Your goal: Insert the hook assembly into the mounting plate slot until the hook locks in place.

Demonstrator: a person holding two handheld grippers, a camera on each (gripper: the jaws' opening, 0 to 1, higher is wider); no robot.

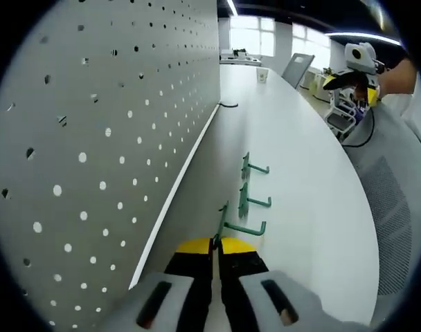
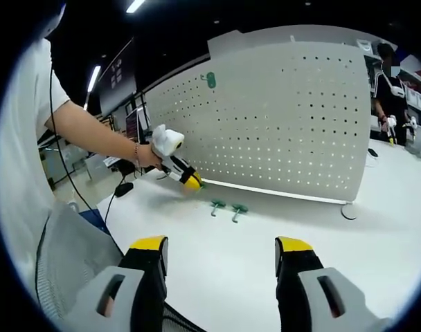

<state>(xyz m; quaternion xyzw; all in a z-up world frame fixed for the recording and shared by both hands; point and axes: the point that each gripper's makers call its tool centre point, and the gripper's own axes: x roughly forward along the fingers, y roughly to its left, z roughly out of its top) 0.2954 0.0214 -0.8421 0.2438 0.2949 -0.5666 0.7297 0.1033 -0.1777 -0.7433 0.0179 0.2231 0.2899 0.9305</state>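
Three green hooks lie in a row on the white table (image 1: 307,207) beside the grey pegboard (image 1: 113,124). My left gripper (image 1: 215,243) is shut on the nearest green hook (image 1: 242,227), whose back plate rises from the yellow tips. The other two hooks (image 1: 253,201) (image 1: 252,166) lie farther on. The right gripper view looks across the table at the left gripper (image 2: 192,182) by the pegboard (image 2: 287,117) base, with two loose hooks (image 2: 217,205) (image 2: 238,209) beside it. Another green hook (image 2: 210,79) hangs high on the board. My right gripper (image 2: 221,245) is open above the table with nothing between its jaws.
A grey mesh chair (image 2: 65,249) stands at the table's near edge. The pegboard's black foot (image 2: 347,211) rests on the table at its right end. A paper cup (image 1: 262,75) stands far down the table. A person (image 2: 387,83) stands behind the pegboard's right end.
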